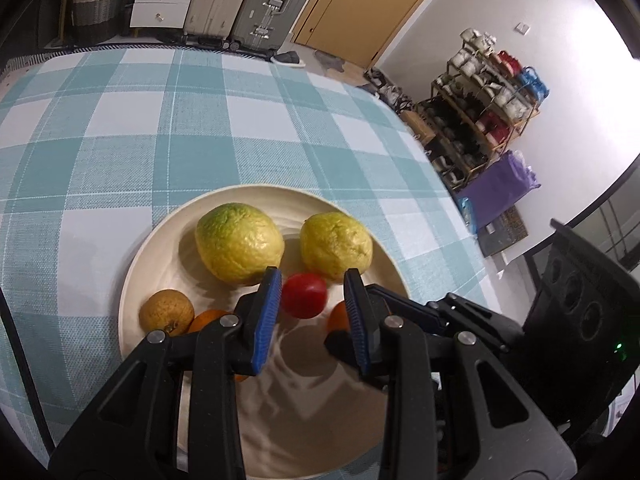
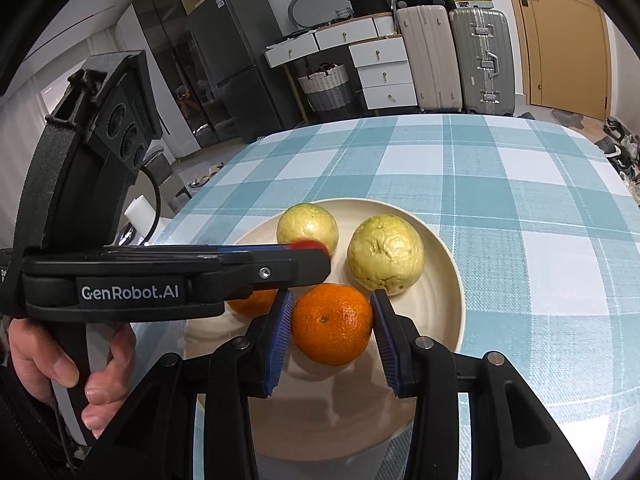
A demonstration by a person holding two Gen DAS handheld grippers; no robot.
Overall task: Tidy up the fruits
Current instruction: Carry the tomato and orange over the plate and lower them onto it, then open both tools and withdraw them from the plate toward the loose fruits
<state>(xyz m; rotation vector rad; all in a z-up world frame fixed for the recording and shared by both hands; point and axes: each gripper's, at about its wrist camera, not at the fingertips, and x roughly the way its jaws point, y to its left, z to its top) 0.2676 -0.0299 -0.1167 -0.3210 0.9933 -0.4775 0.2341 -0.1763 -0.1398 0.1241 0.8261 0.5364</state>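
A cream plate (image 1: 132, 280) (image 2: 456, 280) sits on the checked tablecloth. It holds two yellow-green fruits (image 1: 239, 242) (image 1: 336, 246), a small brown fruit (image 1: 166, 312) and an orange (image 1: 208, 318) (image 2: 252, 302). My left gripper (image 1: 311, 280) is shut on a small red fruit (image 1: 304, 295) just above the plate's middle. In the right wrist view it reaches in from the left, the red fruit (image 2: 308, 245) at its tip. My right gripper (image 2: 332, 296) is shut on another orange (image 2: 332, 324), held over the plate's near side; its shadow lies on the plate below.
The teal-and-white checked cloth (image 1: 160, 120) covers the table beyond the plate. A hand (image 2: 60, 360) grips the left gripper's handle. Off the table stand suitcases (image 2: 460, 60), white drawers (image 2: 384, 72), a woven basket (image 2: 326, 84) and a shoe rack (image 1: 480, 112).
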